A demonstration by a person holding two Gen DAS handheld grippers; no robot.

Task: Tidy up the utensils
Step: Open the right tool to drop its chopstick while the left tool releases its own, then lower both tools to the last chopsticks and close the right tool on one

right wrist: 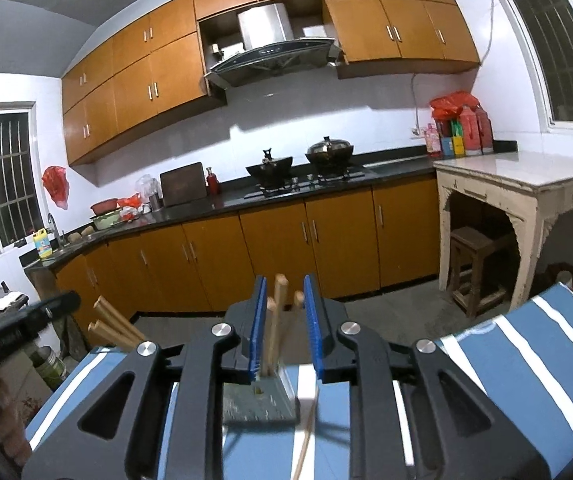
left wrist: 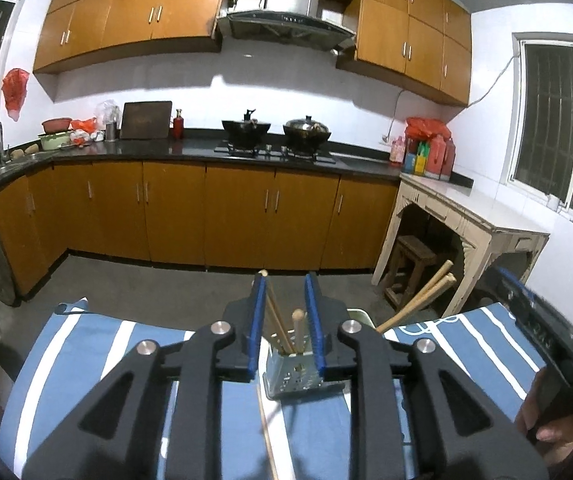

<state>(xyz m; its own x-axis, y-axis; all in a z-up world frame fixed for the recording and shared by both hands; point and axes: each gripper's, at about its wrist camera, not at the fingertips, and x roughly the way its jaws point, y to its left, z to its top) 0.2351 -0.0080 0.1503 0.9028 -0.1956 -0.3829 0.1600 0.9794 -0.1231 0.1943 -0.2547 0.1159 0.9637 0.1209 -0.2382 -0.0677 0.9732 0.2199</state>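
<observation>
A small perforated square metal utensil holder [left wrist: 293, 376] stood upright on the blue-and-white striped cloth covering the table [left wrist: 86, 344], directly ahead of both hand-held grippers. The left gripper [left wrist: 285, 320] and the right gripper [right wrist: 284, 322] each hovered with blue-padded fingers [left wrist: 255, 320] slightly apart, framing the holder but clamped on nothing.

About three thin wooden chopsticks [left wrist: 282, 332] leaned inside the holder; the exact count was hard to read, as they overlapped. One more slim wooden stick [left wrist: 266, 436] lay loose on the cloth in front of the holder. Off to one side, two thicker pale wooden handles [left wrist: 422, 296] angled up from a pale container [left wrist: 360, 314] that was mostly hidden.

The loose stick looked light, stiff and smooth, likely to roll or pivot if pinched off-centre; a hold near its middle seemed safest. The holder itself appeared light enough to tip if nudged.
</observation>
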